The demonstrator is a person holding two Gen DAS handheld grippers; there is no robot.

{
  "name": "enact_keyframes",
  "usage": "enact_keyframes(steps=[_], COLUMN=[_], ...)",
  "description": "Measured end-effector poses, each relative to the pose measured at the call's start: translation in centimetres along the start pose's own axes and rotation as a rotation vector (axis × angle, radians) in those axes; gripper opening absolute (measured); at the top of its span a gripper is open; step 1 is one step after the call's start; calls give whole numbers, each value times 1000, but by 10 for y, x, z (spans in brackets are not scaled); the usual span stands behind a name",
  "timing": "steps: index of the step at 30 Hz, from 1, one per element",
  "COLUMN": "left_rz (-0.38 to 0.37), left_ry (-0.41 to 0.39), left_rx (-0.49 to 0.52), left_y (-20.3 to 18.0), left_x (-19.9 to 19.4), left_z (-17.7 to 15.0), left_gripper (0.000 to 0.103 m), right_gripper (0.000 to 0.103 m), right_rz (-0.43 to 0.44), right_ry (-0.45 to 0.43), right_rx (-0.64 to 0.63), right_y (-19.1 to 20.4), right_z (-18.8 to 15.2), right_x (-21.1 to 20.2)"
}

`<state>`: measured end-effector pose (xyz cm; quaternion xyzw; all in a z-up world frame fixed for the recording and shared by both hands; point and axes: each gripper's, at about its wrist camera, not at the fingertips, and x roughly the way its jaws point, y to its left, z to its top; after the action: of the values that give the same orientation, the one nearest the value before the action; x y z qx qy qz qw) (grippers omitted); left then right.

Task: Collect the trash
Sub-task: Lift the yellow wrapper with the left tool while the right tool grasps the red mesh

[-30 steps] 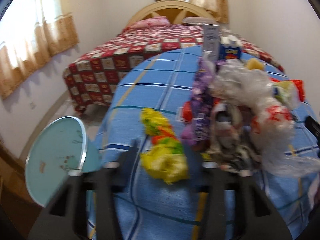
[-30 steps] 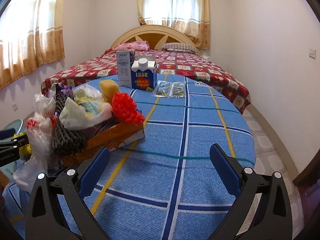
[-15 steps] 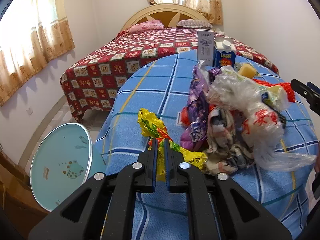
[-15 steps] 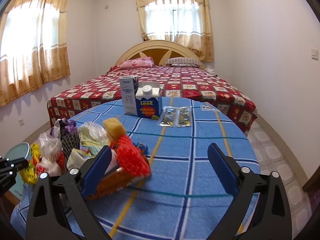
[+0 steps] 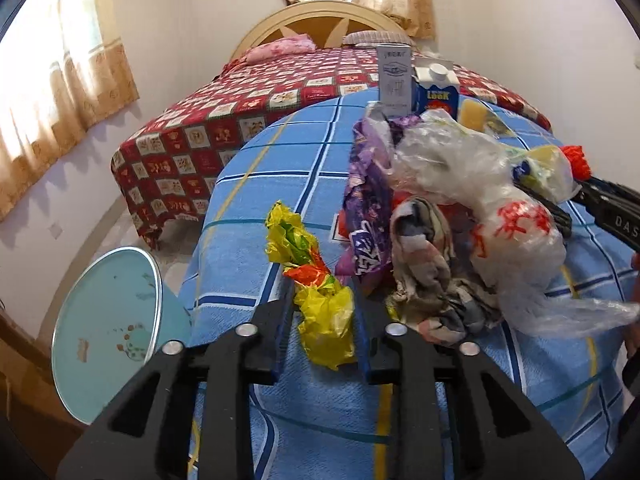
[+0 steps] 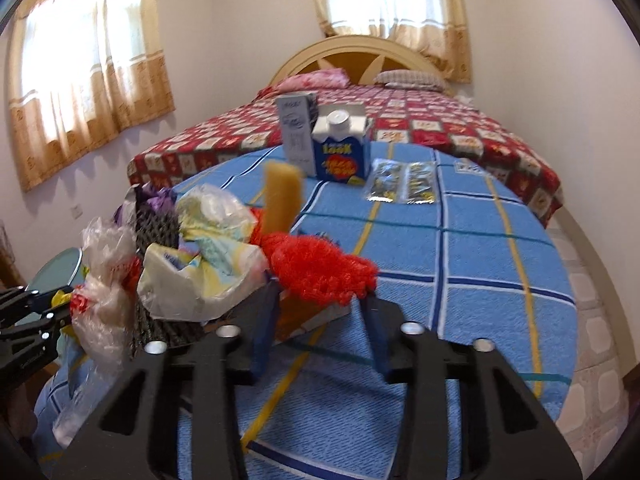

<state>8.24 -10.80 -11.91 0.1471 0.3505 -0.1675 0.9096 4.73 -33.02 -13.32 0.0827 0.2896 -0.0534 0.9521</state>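
Left gripper [image 5: 324, 316]: jaws opening, yellow wrapper [image 5: 316, 292] between them, blue pads just beside its crumpled lower end; no clear squeeze visible, so read as released. Wrapper's long axis running straight away from the jaws toward the bed [image 5: 280, 92], far end splayed out on the tabletop [image 5: 248, 240], near end by the tabletop's near edge. Nearer hand for the wrapper: the left, plainly.

Right gripper [image 6: 316, 312]: jaws closing, red scrubber [image 6: 320, 270] and the orange carton [image 6: 296, 316] under it in the gap. Pads at the carton's sides; contact not certain through blur. Same gripper seen from the left view as dark tips reaching in at the far right of the trash pile [image 5: 452, 216].

Outward from the wrapper: pile just right of it, touching or nearly so: purple wrapper [image 5: 368, 200], crumpled cloth [image 5: 428, 264], clear plastic bags [image 5: 516, 232], yellow sponge [image 6: 282, 196] standing at the back. Beyond the pile, toward the bed: grey box [image 6: 298, 132] and blue milk carton [image 6: 342, 152] side by side, upright; two foil packets [image 6: 404, 182] flat, right of the carton.

Containers: teal bin [image 5: 108, 336] on the floor left of the wrapper, below the tabletop edge, mouth facing the camera; inside looks empty apart from a printed pattern or specks, can't tell which. Likely next: wrapper out leftward and down into the bin.
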Motion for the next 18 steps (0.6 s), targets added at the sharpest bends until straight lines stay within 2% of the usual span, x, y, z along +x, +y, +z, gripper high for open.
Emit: enact_keyframes(steps=[3,8,10,12,18], left_rz=[-12,-8,5,16,37], left_ry=[2,-18,-36,-55,-85], left_rx=[-9,-20,-21,-23,-10], left_y=[3,13,17,22,31], left_x=[-1,-11,-19,-28,-44], left_z=[1,6,9,10,11], left_gripper=[19,16,16,16,16], right_gripper=[14,13,19,40,45], right_rz=[21,36,41,42,-28], right_ry=[3,-6,10,7,-48], right_rx=[-9,-6,-10,-3,-48], right_y=[3,4,3,-2,-4], right_z=[-1,1,1,0,3], right_x=[-1,-10,-13,-20,-46])
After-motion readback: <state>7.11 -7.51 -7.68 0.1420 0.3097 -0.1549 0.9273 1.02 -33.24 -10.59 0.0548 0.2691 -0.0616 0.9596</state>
